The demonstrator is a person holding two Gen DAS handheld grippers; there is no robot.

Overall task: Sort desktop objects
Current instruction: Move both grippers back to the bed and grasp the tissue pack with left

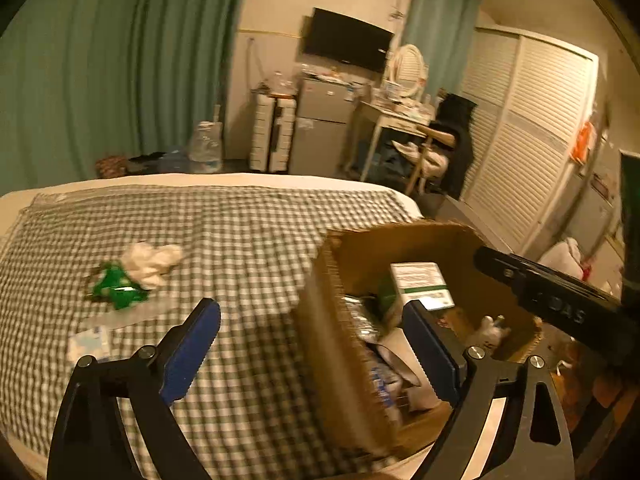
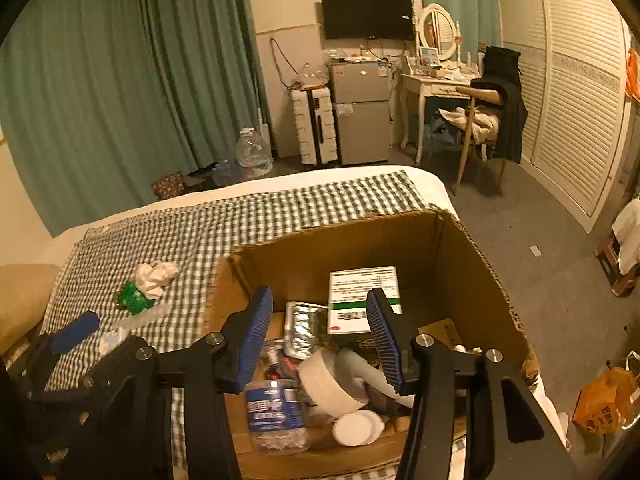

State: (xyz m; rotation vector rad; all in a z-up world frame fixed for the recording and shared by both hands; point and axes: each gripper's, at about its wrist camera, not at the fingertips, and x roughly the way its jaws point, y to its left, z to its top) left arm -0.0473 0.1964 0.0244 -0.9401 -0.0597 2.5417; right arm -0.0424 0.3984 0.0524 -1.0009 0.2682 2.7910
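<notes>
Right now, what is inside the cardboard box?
Inside the cardboard box: a white carton with a green stripe, a foil pack, a tape roll, a clear jar with a blue label and a white lid. Anything beneath them is covered.

Both grippers wore black angular frames with triangular cut-outs, silver round screws at the pivots, and ribbed blue pads on each finger; one black arm carried pale embossed lettering
</notes>
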